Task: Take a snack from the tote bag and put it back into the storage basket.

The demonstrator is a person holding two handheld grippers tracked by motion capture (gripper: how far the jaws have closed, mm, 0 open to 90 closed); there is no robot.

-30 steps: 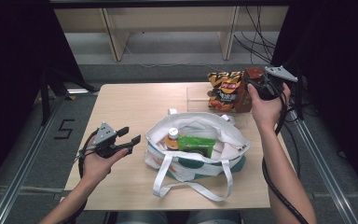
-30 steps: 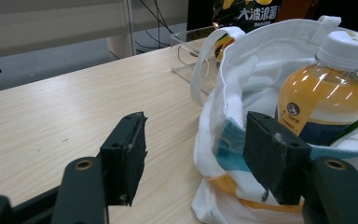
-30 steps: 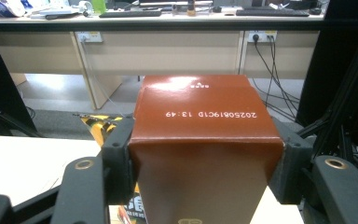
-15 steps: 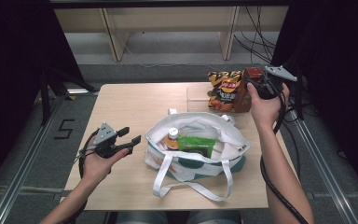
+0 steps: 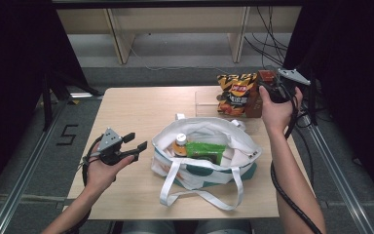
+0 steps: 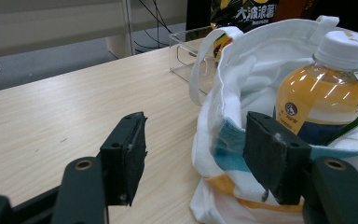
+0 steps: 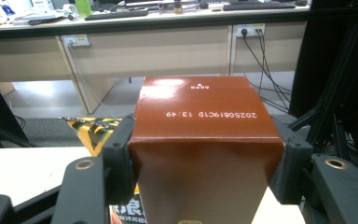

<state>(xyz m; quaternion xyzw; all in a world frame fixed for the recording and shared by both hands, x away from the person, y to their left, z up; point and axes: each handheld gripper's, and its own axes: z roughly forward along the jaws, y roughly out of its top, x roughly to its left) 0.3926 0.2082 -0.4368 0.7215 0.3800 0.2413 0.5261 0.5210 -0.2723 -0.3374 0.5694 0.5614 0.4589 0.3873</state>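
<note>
Glossy reddish-brown carton (image 7: 205,154), date code printed on top, clamped in right claw (image 7: 205,163); left claw (image 6: 196,163) open beside tote bag (image 6: 228,93).

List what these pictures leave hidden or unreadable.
- Brown box, right gripper view: its lower part is cut off by the bottom edge.
- Chip bag, high view: lettering too small to read.
- Bottle, left gripper view: base hidden by the tote bag.
- Green packet, high view: print too small.
</note>
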